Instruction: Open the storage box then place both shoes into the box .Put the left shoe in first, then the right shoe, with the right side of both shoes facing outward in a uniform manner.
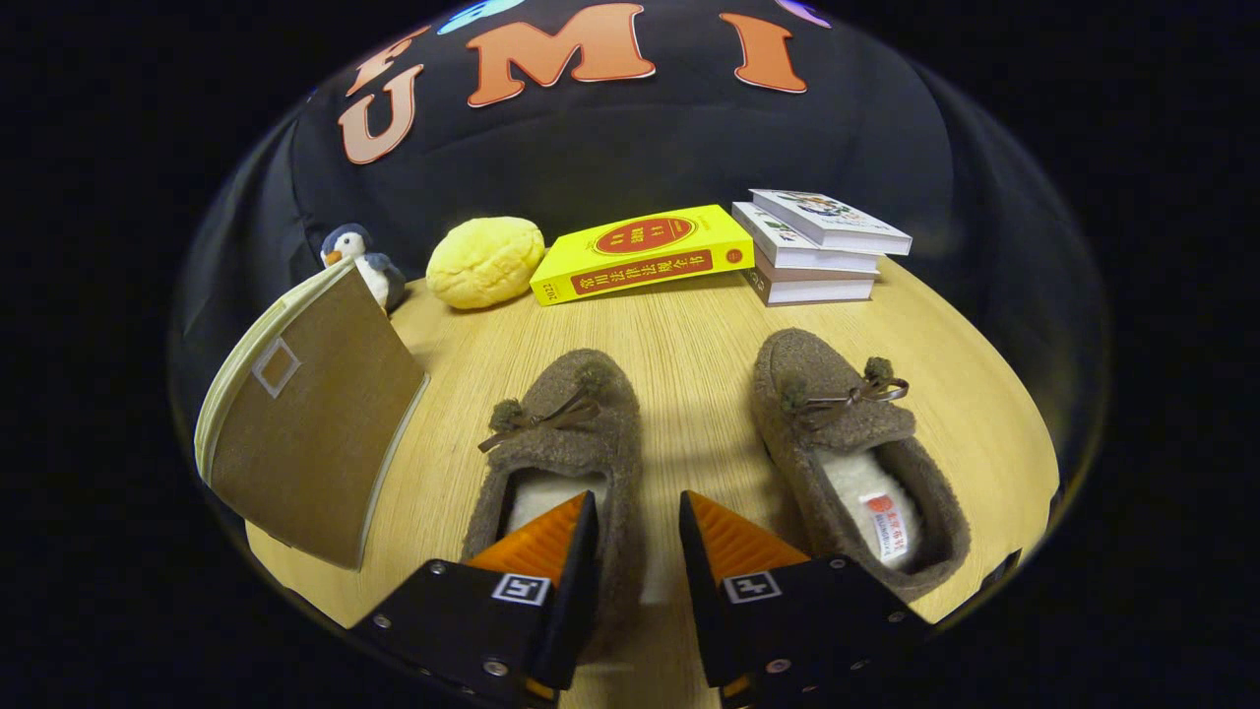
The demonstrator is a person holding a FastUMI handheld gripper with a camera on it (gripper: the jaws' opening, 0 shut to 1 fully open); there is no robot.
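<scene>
Fuzzy left shoe [561, 443] wall between open tool [638, 537] fingers.

Gripper [638, 527] low, fingers parted.
I see my two fingers [551, 547] reaching forward side by side with a clear gap between them, both pads angled inward, neither one pressing on anything.

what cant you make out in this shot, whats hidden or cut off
Gripper view:
- Storage box: only its raised brown lid shows, so the inside is hidden and its lower corner is cut off.
- Left shoe: its heel is covered by the open gripper, which straddles its right edge.
- Right shoe: its insole label is too small to read, and part of its heel sits behind a finger.
- Penguin toy: its lower body is behind the lid.
</scene>
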